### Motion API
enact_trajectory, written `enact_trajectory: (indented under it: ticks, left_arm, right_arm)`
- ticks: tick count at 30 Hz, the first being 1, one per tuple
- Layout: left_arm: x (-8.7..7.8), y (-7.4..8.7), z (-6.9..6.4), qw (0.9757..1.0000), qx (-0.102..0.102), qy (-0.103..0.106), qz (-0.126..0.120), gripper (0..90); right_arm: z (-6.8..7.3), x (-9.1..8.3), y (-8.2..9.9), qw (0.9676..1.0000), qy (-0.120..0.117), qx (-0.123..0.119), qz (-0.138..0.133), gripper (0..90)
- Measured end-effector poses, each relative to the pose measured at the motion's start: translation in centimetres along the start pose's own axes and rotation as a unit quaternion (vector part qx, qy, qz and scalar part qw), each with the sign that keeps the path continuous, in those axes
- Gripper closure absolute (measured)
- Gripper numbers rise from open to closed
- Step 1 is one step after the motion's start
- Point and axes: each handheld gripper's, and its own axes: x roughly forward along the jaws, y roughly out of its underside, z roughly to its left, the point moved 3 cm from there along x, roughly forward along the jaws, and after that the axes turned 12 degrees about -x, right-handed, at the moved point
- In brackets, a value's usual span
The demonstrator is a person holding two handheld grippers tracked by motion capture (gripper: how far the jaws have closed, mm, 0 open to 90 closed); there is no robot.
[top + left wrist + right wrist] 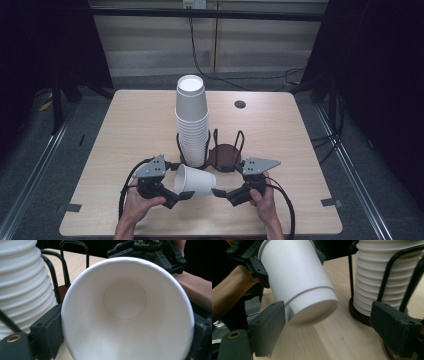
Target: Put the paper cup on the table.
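Table [135, 120] seen from above. A loose cup [194, 180] lies on its side at 6 o'clock from the cup stack [191, 120], just in front of the wire rack [226, 150] that holds the stack. The left gripper [181, 196] grips the cup at its rim; in the left gripper view both jaws press on the rim of the cup [127, 312], mouth toward the camera. The right gripper [221, 193] sits at 3 o'clock from the cup, jaws open; in the right gripper view the cup's base [314, 312] hangs between them, close against one jaw and well apart from the other. The stack [384, 275] stands at 2 o'clock from the base.
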Motion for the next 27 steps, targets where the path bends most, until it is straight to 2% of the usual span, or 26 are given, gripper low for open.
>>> enact_trajectory:
  ticks: [3, 7, 9, 11, 13, 14, 15, 17, 19, 20, 21, 25, 27]
  left_arm:
    - [-0.2, 0.1, 0.1, 1.0, 0.0, -0.006, 0.006, 9.3]
    - [-0.4, 0.2, 0.5, 0.9995, -0.012, -0.023, 0.02, 9.3]
    - [-0.6, 0.3, 0.7, 0.9993, -0.014, -0.025, 0.023, 9.3]
    - [-0.9, 0.3, 0.9, 0.9991, -0.016, -0.03, 0.025, 9.3]
    - [-1.2, 0.4, 1.2, 0.999, -0.022, -0.029, 0.028, 9.3]
    - [-1.2, 0.4, 1.2, 0.999, -0.022, -0.029, 0.028, 9.2]
    - [-1.8, 0.7, 1.6, 0.9983, -0.032, -0.037, 0.032, 9.2]
    - [-2.3, 0.9, 2.3, 0.9972, -0.044, -0.049, 0.034, 9.2]
    - [-3.0, 1.2, 2.9, 0.9949, -0.047, -0.075, 0.049, 9.2]
    - [-3.0, 1.2, 2.9, 0.9949, -0.047, -0.075, 0.049, 9.2]
    - [-3.4, 1.2, 3.2, 0.9941, -0.053, -0.078, 0.054, 9.2]
    - [-3.9, 1.0, 3.8, 0.9916, -0.059, -0.094, 0.068, 9.2]
    - [-4.2, 0.9, 4.1, 0.9906, -0.067, -0.098, 0.069, 9.2]
  right_arm:
    - [0.0, -0.3, 0.3, 0.9996, 0.027, -0.008, -0.002, 13.0]
    - [-0.2, -0.8, 0.9, 0.998, 0.063, 0.001, -0.01, 13.0]
    - [-0.3, -0.9, 1.3, 0.995, 0.099, 0.004, -0.012, 12.9]
    - [-0.4, -1.0, 1.6, 0.992, 0.125, 0.008, -0.014, 12.9]
    - [-0.5, -1.1, 1.9, 0.9883, 0.152, 0.008, -0.014, 12.9]
    - [-0.6, -1.2, 2.0, 0.9852, 0.17, 0.004, -0.018, 13.0]
    - [-0.7, -1.2, 2.1, 0.981, 0.193, 0.002, -0.024, 13.3]
    - [-0.8, -1.3, 2.3, 0.9745, 0.22, 0.003, -0.043, 13.1]
    - [-0.9, -1.3, 2.7, 0.9677, 0.247, -0.002, -0.05, 13.2]
    - [-0.9, -1.3, 3.0, 0.9635, 0.262, -0.005, -0.058, 13.3]
    - [-1.0, -1.4, 3.2, 0.9608, 0.27, -0.008, -0.061, 13.2]
    - [-1.0, -1.6, 3.6, 0.9553, 0.286, -0.009, -0.074, 13.1]
    - [-1.0, -1.5, 3.9, 0.9543, 0.289, -0.008, -0.075, 13.2]
